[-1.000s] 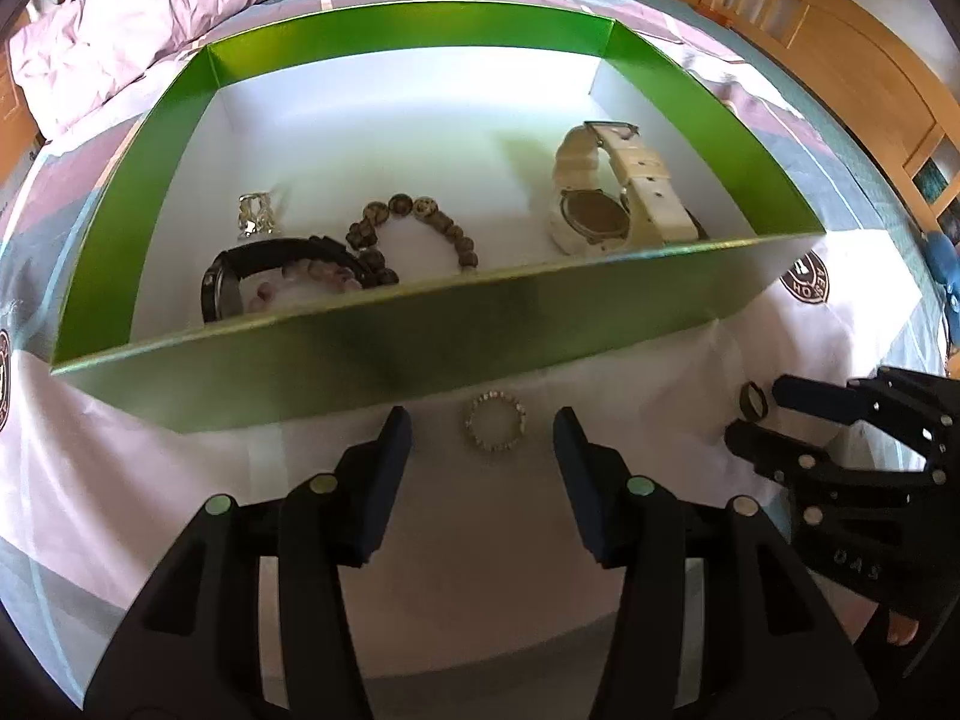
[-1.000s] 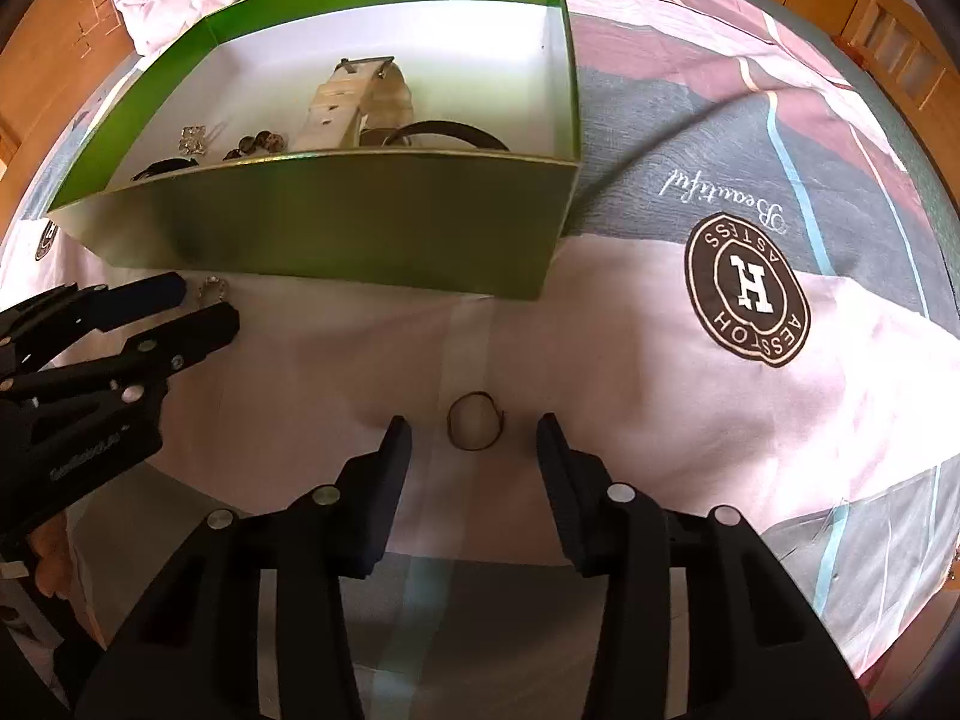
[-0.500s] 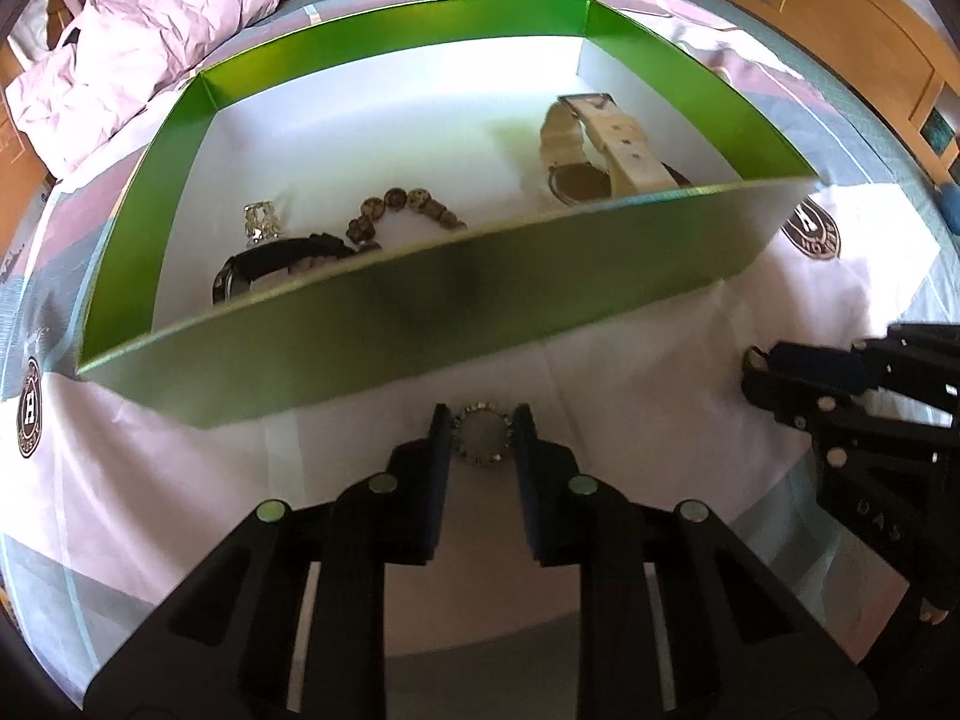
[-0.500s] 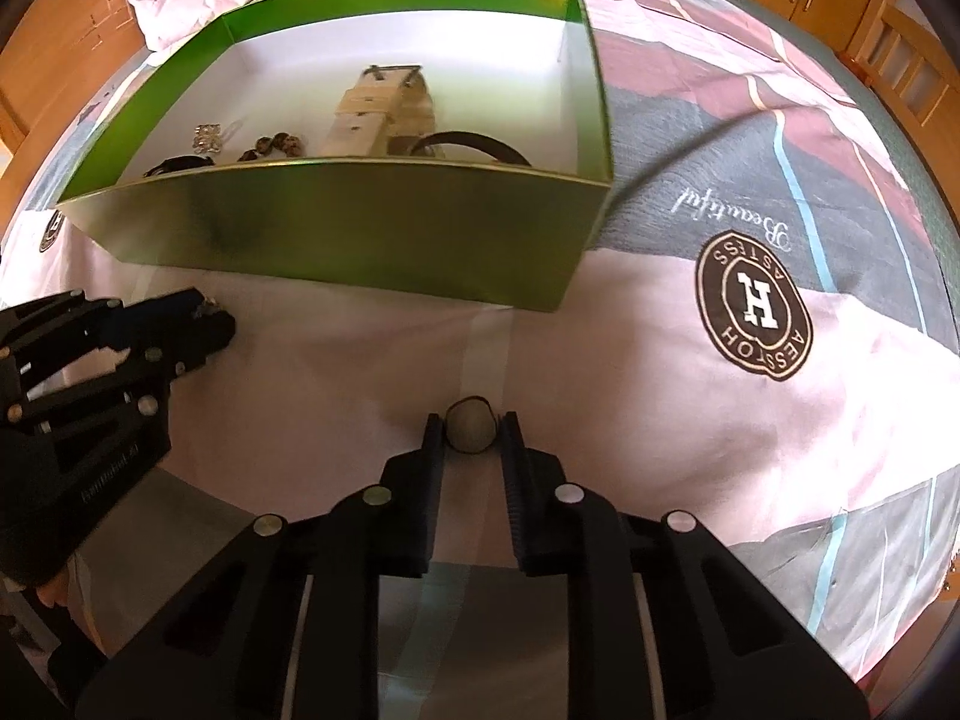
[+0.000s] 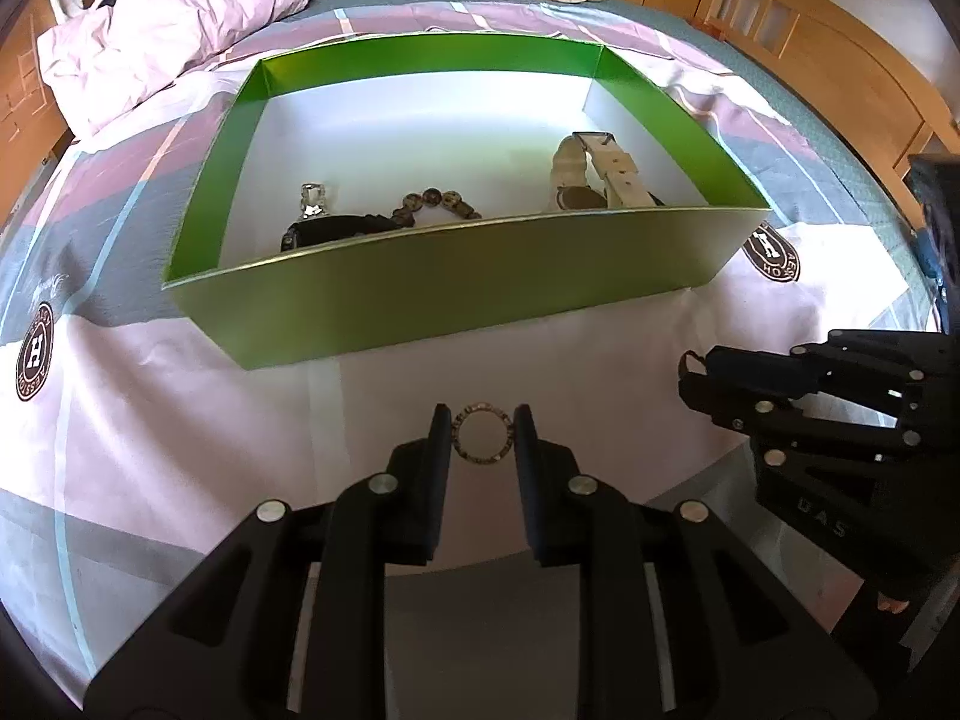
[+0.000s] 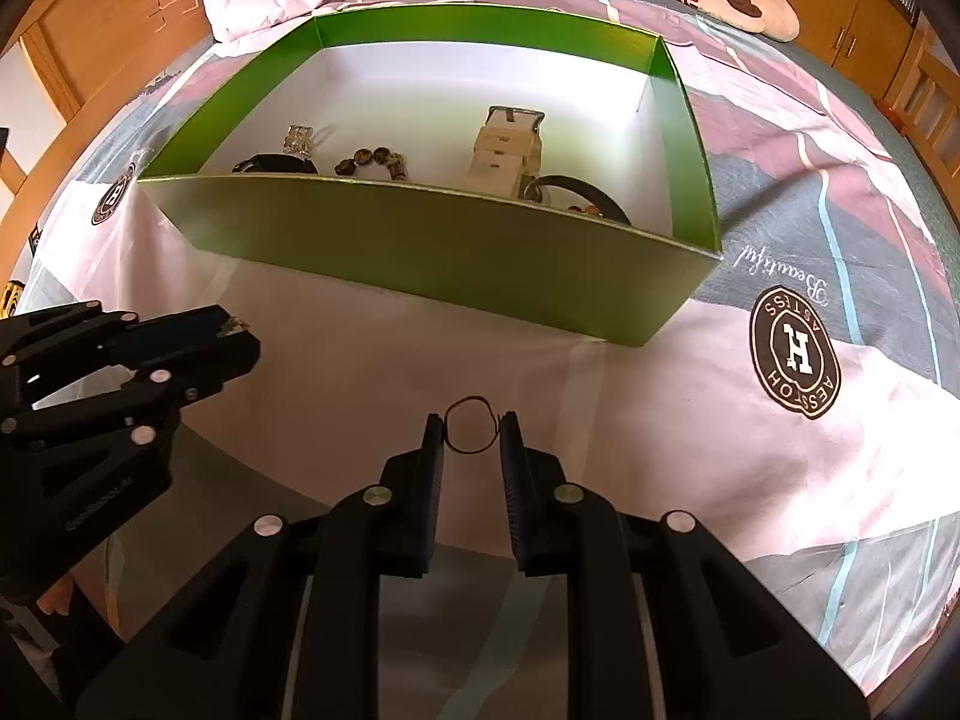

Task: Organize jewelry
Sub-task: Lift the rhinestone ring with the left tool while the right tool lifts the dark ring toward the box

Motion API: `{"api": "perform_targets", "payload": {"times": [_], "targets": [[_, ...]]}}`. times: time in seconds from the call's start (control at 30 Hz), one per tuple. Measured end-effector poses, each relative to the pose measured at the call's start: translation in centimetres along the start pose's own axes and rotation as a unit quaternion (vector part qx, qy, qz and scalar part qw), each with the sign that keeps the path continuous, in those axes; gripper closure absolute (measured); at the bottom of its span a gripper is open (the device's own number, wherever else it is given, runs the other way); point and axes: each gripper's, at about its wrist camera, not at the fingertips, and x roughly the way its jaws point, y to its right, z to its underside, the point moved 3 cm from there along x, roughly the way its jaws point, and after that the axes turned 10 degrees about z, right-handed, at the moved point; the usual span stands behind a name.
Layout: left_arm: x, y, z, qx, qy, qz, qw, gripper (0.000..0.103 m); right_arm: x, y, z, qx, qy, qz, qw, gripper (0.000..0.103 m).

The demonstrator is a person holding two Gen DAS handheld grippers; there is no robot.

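1. Left gripper [image 5: 483, 420] pinching a beaded ring [image 5: 483, 434]: a small silvery circle of tiny pale beads, open in the middle, clamped edge to edge between the two black fingertips, on the near side of the green box [image 5: 456, 294], out in front of its front wall.
2. Right gripper [image 6: 473, 426] pinching a thin dark ring [image 6: 472, 426]: a plain brownish wire hoop, slightly uneven in outline, caught between the ridged finger pads, also short of the green box, near its front right corner.
3. Cannot tell whether either ring is lifted clear of the bedspread [image 6: 690, 456] or touching it.
4. Green box open-topped, glossy green walls, white floor, sitting on the pink, grey and white bedspread.
5. Inside the green box, toward the right: a cream watch [image 5: 594, 174] with a chunky pale strap, standing on its side, dark dial facing the front wall.
6. Inside, near the middle: a brown bead bracelet [image 5: 435, 204] of mottled round beads, partly hidden by the front wall.
7. Inside, toward the left: a black watch [image 5: 327, 228] lying against the front wall, and just behind it a small shiny silver piece [image 5: 311, 199], too small to identify.
8. Inside, right of the cream watch: a dark band [image 6: 585, 195] curving up by the front wall.
9. Beyond the green box: a rumpled pink quilt [image 5: 156, 42] on the far left.
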Motion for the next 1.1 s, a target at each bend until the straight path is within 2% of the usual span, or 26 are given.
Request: {"api": "perform_targets", "payload": {"times": [0.53,1.1], "targets": [[-1.9,-1.1,0.8,-0.013,0.018,0.004,0.9998,0.082,0.0,-0.3,-0.7,-0.007,0.013,-0.008,1.0,0.084],[-1.5,-0.9,0.9,-0.012,0.011,0.0,0.9999,0.082,0.2,-0.6,-0.6,-0.016,0.01,-0.007,1.0,0.084]]}}
